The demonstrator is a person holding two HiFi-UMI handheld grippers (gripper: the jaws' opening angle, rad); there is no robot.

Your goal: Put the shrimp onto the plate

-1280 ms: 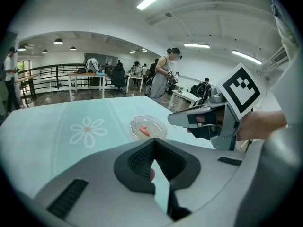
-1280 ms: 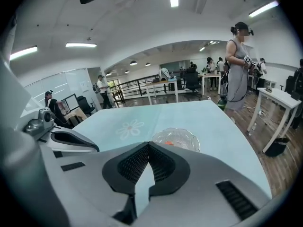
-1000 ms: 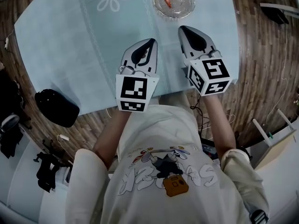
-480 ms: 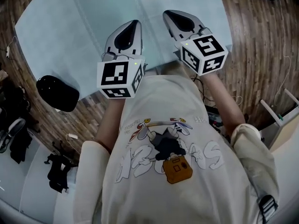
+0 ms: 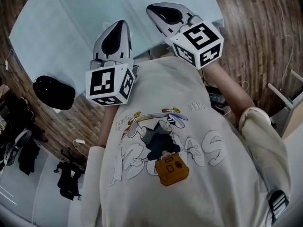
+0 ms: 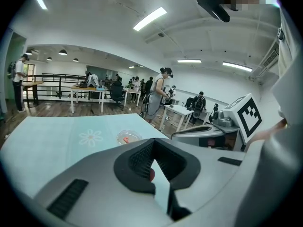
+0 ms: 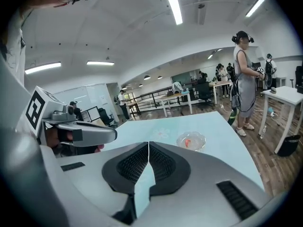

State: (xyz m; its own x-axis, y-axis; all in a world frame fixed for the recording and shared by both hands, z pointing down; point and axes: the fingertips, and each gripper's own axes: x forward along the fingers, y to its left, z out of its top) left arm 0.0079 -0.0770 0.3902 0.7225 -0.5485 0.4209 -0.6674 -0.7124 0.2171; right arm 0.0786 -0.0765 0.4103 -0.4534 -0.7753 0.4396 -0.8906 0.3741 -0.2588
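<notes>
Though each gripper is held close against the person's chest, neither has hold of anything. The left gripper [image 6: 151,144] has its jaws brought together at the tips, leaving only a narrow wedge behind them through which the pale blue tablecloth [image 6: 52,141] shows. The right gripper [image 7: 148,145] is closed in the same way, tips touching with nothing between. A small red speck [image 6: 151,175] sits inside the left gripper's jaw hollow; it may be part of the gripper itself, but the view is too poor to say. Seen from the head view, both grippers point away from the body over the near edge of the tablecloth. The left one is set nearer the person's shirt [image 5: 161,145] than the right, and their marker cubes [image 5: 108,85] are turned up toward the camera. The forearms [image 5: 227,86] run back along either side of the torso, elbows bent. The shrimp [image 7: 188,142] lies in a clear glass plate [image 7: 199,137] out on the tablecloth, well apart from both grippers and near a printed flower [image 6: 91,137]. A black object [image 5: 53,92] lies on the wooden floor [image 5: 255,41] at the person's left.
</notes>
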